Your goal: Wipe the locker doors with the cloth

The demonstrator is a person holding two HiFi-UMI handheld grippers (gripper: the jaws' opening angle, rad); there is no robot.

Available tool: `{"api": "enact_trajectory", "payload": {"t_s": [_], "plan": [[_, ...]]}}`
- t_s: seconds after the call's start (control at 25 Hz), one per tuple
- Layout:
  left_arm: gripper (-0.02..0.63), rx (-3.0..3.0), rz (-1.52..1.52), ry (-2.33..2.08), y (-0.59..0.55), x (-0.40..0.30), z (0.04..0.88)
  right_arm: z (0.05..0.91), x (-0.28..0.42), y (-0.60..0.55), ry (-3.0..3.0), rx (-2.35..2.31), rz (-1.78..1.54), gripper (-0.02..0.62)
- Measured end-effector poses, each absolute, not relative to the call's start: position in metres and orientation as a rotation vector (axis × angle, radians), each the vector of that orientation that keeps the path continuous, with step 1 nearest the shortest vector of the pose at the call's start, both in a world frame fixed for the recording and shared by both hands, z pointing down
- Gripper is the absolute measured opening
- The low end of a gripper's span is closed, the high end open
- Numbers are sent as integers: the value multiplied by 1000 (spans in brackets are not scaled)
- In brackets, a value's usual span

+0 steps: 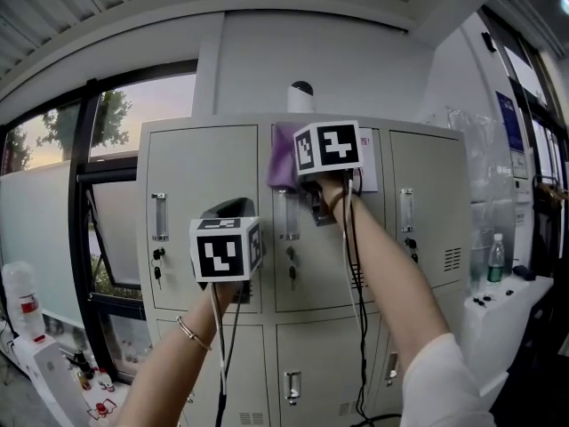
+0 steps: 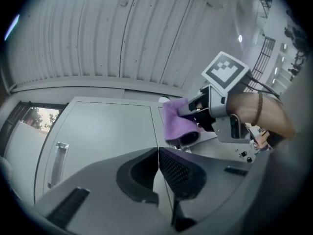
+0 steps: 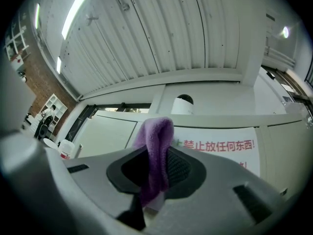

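Up near the top edge of the middle door, the right gripper has its jaws pinched on a purple cloth. The cloth stands up between them in a fold and hangs down below the pads. From the left gripper view it appears to lie against the door face, though contact cannot be told for sure. Holding it by the middle leaves a soft bulge in front to rub with, so the hard jaws probably stay off the paint.

The left gripper is lower and to the left, in front of the seam between the left door and the middle one. Its jaws are pressed together with nothing between them, and it seems merely parked out of the way.

Just right of the cloth is a white notice with red print, which a stroke could catch on. A white can stands on the locker top just above. Lower down, the handles and keys stick out of each door. Bare panel lies open downward and toward the left door, while the right door is well apart, near a counter holding a bottle.
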State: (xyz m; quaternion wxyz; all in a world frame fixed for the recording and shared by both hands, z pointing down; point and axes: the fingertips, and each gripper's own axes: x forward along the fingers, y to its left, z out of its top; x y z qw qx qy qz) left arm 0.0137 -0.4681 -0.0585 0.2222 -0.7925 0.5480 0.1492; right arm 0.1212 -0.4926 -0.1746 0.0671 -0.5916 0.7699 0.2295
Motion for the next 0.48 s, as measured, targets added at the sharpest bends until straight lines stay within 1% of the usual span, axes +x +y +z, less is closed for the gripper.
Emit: {"api": "enact_trajectory", "payload": {"t_s": [0.48], "plan": [[8, -2226, 419, 1411, -460, 88, -67, -181, 211, -486, 2225, -1868, 683, 61]]}}
